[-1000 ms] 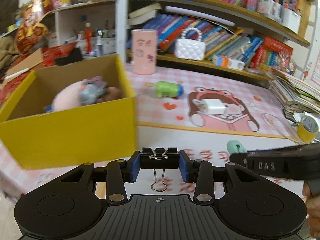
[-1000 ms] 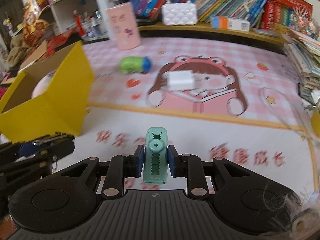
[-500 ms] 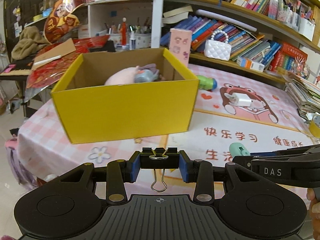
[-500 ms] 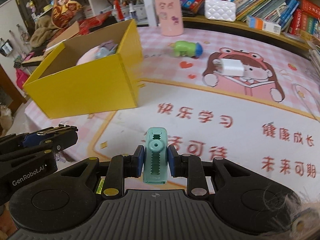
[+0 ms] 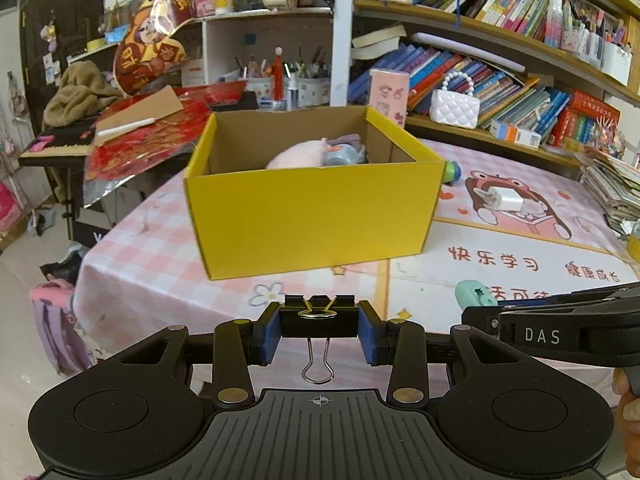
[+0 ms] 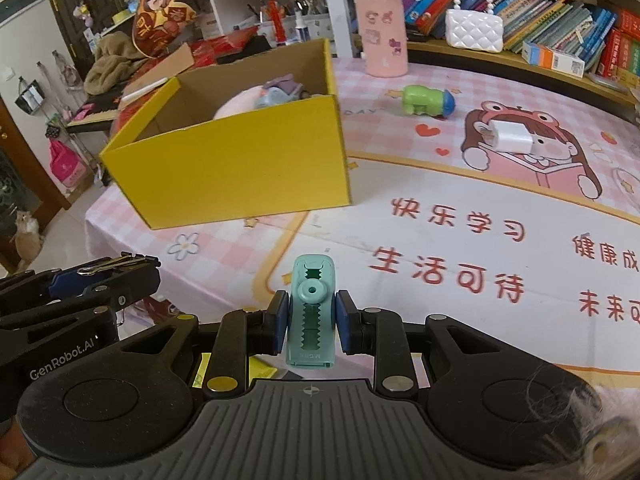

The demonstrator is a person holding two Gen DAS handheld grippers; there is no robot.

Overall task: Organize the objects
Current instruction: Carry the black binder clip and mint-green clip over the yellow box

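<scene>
My left gripper [image 5: 319,330] is shut on a black binder clip [image 5: 319,318], held in the air in front of the yellow cardboard box [image 5: 312,216]. My right gripper [image 6: 310,326] is shut on a teal correction-tape dispenser [image 6: 311,312]; its tip shows in the left wrist view [image 5: 474,294]. The box [image 6: 240,168] is open on top and holds a pink plush [image 5: 300,154] and a bluish toy [image 5: 344,156]. Both grippers hover near the table's front left edge, short of the box.
On the pink mat [image 6: 460,216] lie a white charger [image 6: 512,138] and a green-and-blue toy [image 6: 426,100]. A pink cylinder [image 6: 382,34] and a white quilted purse [image 6: 474,28] stand by the bookshelf. A stack of books [image 5: 612,188] is at far right. The table edge drops off at left.
Both grippers have drawn back and swung left. The yellow box now sits farther off and more central. Both still hold their objects.
</scene>
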